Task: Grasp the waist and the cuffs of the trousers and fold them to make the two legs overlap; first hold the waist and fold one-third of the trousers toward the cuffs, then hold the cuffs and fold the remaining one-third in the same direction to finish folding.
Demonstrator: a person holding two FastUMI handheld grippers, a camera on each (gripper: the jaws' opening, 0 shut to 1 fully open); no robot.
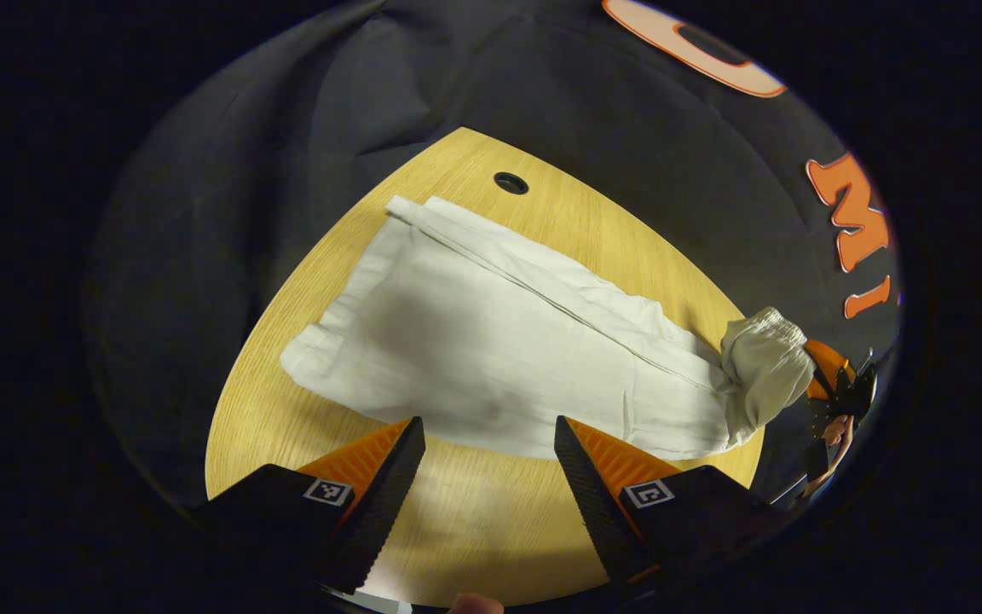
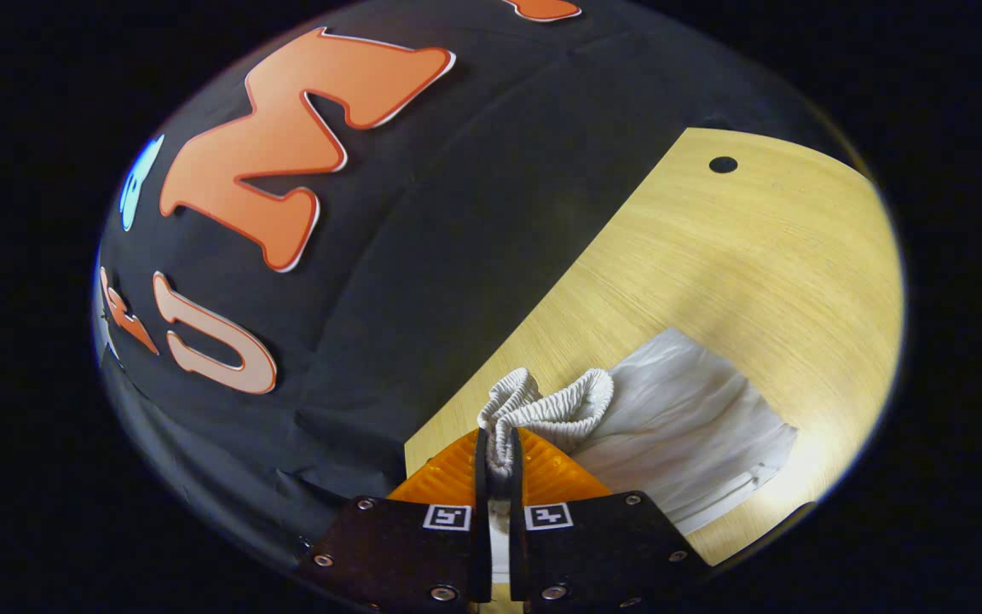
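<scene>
White trousers (image 1: pixel 499 341) lie flat on the wooden table (image 1: pixel 457 512), their legs overlapping. The cuff end (image 1: pixel 320 341) is at the left, and the elastic waist (image 1: pixel 764 350) is bunched and lifted at the right. In the left gripper view, my left gripper (image 1: pixel 487 426) hovers open over the near edge of the trousers with nothing between its fingers. At the far right of that view, my right gripper (image 1: pixel 836 388) grips the waist. In the right gripper view, my right gripper (image 2: pixel 499 448) is shut on the gathered waistband (image 2: pixel 551 405), and the trousers (image 2: pixel 687 418) trail off to the right.
A small round hole (image 1: pixel 511 182) sits near the table's far edge beyond the trousers, and the same hole (image 2: pixel 723 164) appears in the right gripper view. Black cloth wall surrounds the table. Bare wood (image 2: pixel 713 256) lies past the trousers. The table's edge runs close to the waist.
</scene>
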